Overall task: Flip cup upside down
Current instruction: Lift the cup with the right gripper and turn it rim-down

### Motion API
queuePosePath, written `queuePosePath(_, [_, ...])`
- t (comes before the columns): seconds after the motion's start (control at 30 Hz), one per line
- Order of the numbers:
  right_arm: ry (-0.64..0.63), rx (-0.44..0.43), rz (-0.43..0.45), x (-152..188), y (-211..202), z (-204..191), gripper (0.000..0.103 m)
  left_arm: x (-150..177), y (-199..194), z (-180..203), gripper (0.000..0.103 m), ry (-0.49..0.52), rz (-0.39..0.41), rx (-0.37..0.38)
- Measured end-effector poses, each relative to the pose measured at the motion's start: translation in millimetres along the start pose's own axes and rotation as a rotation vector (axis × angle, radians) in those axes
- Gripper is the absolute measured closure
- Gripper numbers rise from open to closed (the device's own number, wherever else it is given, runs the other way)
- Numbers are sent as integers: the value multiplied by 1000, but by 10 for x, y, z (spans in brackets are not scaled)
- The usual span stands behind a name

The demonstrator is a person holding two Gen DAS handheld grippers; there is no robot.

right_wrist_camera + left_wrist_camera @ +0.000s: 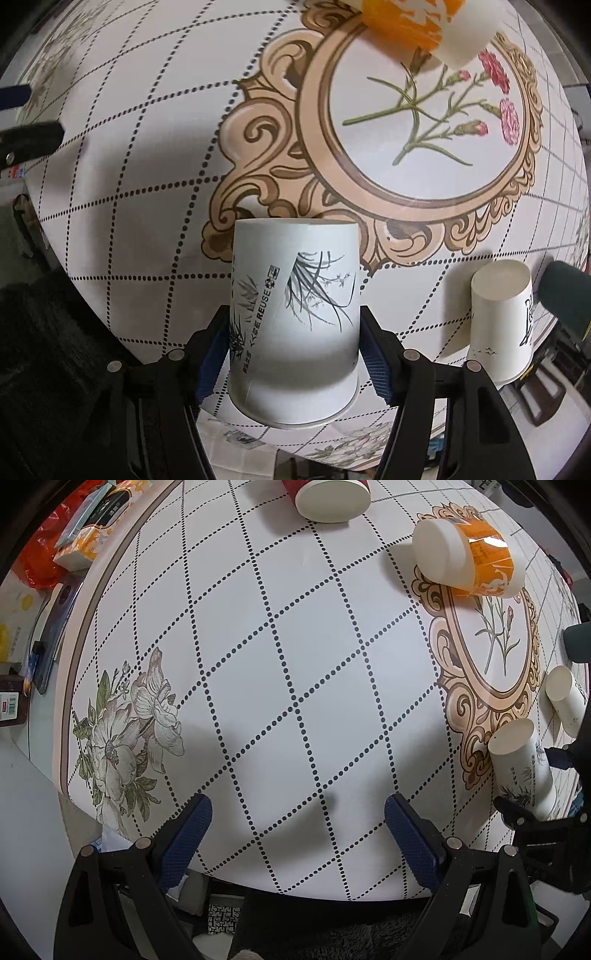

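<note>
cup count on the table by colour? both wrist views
White cups: 2, the ink-plant cup between the right hand-held gripper fingers, base up, and a plain white cup beside it, also base up
Orange cup: 1
Red cup: 1, partly cut off at the frame edge
Total: 4 cups

White ink-grass cup (295,325), orange cup (476,559), dotted-lattice floral tablecloth (295,664)
</note>
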State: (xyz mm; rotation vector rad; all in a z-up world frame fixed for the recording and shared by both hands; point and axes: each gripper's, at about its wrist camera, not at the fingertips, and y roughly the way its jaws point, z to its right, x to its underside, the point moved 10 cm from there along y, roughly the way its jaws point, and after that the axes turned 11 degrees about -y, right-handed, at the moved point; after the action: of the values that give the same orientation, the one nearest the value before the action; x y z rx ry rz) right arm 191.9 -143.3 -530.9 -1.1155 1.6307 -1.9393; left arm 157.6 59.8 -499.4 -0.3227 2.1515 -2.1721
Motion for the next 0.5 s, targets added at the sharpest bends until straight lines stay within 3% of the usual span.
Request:
queuePosePath(0.17, [59, -42, -1, -139, -87, 265, 16, -26, -81, -15, 7, 0, 5, 1])
queuePosePath(0.33, [75, -19, 27, -312, -259, 471, 16, -26, -130, -76, 7, 1, 7, 2])
queuePosePath(0.5, [48, 10, -5, -496, -245, 555, 18, 0, -156, -44, 7, 7, 12, 2])
